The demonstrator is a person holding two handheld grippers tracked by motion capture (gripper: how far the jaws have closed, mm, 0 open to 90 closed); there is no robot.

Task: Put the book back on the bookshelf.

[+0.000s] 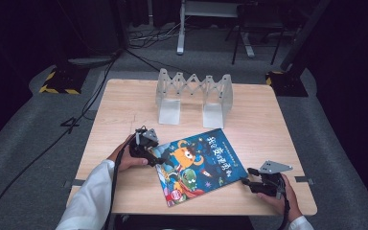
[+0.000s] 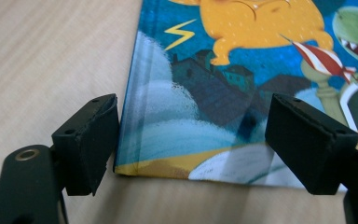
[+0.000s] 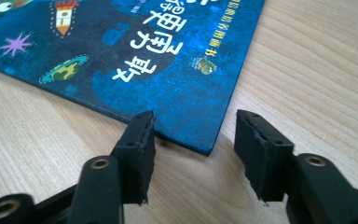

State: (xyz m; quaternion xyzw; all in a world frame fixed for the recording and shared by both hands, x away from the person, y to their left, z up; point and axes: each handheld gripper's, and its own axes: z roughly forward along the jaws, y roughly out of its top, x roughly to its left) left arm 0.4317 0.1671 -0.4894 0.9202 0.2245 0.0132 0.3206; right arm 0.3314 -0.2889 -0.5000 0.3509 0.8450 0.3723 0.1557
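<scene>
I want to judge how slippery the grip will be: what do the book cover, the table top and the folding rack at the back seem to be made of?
The book looks like glossy laminated card: light glints on its cover. The table shows pale wood grain with a matt finish, possibly laminate. The folding rack looks like frosted translucent plastic, though metal cannot be ruled out.

One picture book [image 1: 199,165] lying flat, one wooden table [image 1: 120,100], one see-through folding book stand [image 1: 194,98], two black grippers, a left gripper [image 1: 159,160] and a right gripper [image 1: 250,179], two hands holding them
</scene>
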